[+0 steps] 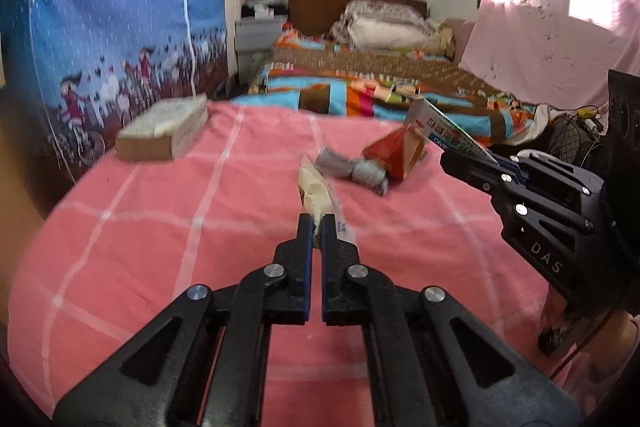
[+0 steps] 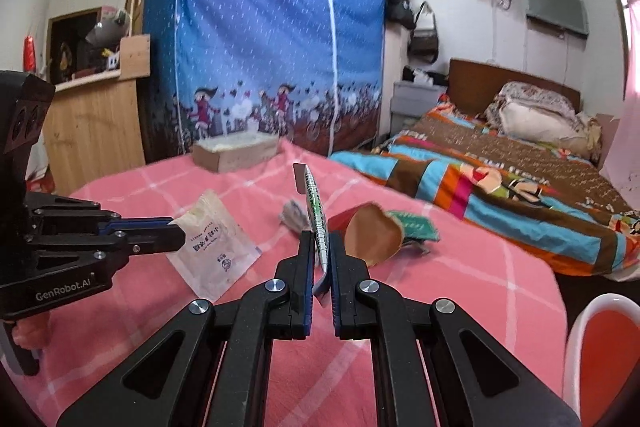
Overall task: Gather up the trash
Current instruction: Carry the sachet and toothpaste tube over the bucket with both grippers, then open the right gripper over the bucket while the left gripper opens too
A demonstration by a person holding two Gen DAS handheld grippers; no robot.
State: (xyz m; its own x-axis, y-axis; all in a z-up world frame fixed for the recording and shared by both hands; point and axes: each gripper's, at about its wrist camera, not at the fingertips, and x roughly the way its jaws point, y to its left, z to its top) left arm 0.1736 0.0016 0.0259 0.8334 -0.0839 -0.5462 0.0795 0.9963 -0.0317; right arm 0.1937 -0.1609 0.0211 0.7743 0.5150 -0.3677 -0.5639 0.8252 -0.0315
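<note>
- Trash lay across the pink checked cloth (image 1: 168,239), and two pieces of it were already up off the cloth, one in each gripper.
- The left gripper (image 1: 316,223) had its fingers closed to a narrow gap on a cream sachet (image 1: 314,193), which stuck out forward past the fingertips; the right wrist view showed the same sachet (image 2: 216,247) gripped by one corner and hanging clear of the cloth.
- The right gripper (image 2: 320,243) had its fingers pinched on a flat green-and-white printed packet (image 2: 316,211), held edge-on and rising above the fingertips.
- Beyond the left fingertips, and to their right, sat a crumpled grey wrapper (image 1: 352,171) touching an orange-brown carton (image 1: 396,151); a green scrap (image 2: 412,225) lay just behind the carton, right of the right fingertips.
- A cardboard box (image 1: 164,131) stood far ahead and left of the left fingers, near the cloth's edge.
- Judged step: both picks made, carrying stage in hand.
- A red-and-white bin (image 2: 600,347) sat low to the right of the right fingers; it seemed the likely drop point.
- The next move called for swinging each load over a container before the fingers let go, then returning for the grey wrapper, carton and scrap.
</note>
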